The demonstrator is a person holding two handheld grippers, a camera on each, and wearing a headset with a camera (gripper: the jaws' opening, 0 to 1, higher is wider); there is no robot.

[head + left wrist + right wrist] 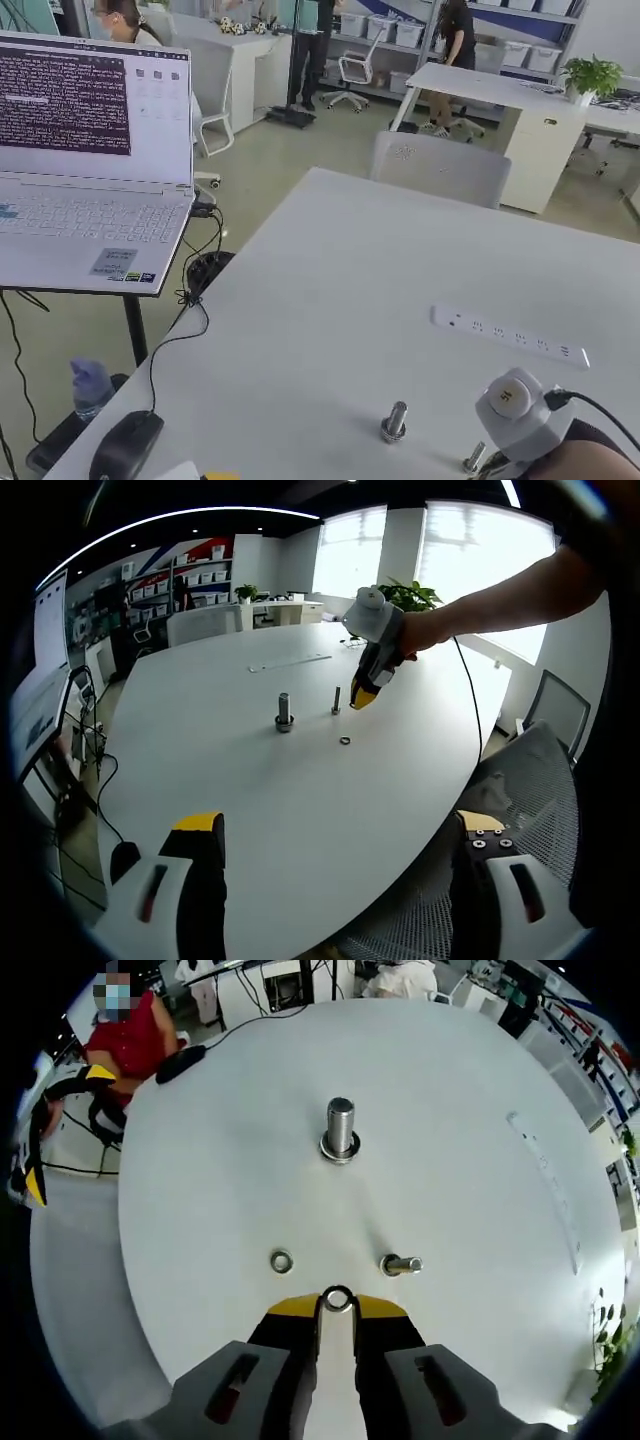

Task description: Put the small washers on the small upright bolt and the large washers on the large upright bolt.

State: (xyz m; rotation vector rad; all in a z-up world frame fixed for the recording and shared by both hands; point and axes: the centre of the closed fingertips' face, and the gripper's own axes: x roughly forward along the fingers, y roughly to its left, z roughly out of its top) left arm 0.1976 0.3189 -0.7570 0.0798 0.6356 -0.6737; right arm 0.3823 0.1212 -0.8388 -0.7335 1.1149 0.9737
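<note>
Right gripper point(338, 1312): jaws pinched on small washer point(338, 1299) at tips, pointed down, bare forearm point(490, 595) stretched out. Left gripper point(340, 825): jaws spread wide, well apart from right gripper.

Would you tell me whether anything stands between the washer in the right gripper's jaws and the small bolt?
Nothing visible does: bare table lies between the held washer and the small bolt. The loose washer sits off to the other side of the right gripper.

An open laptop point(90, 150) stands left of the white table point(330, 270), which carries a power strip point(510, 336) and a black mouse point(125, 445); a grey chair point(440, 165) sits at its far edge
</note>
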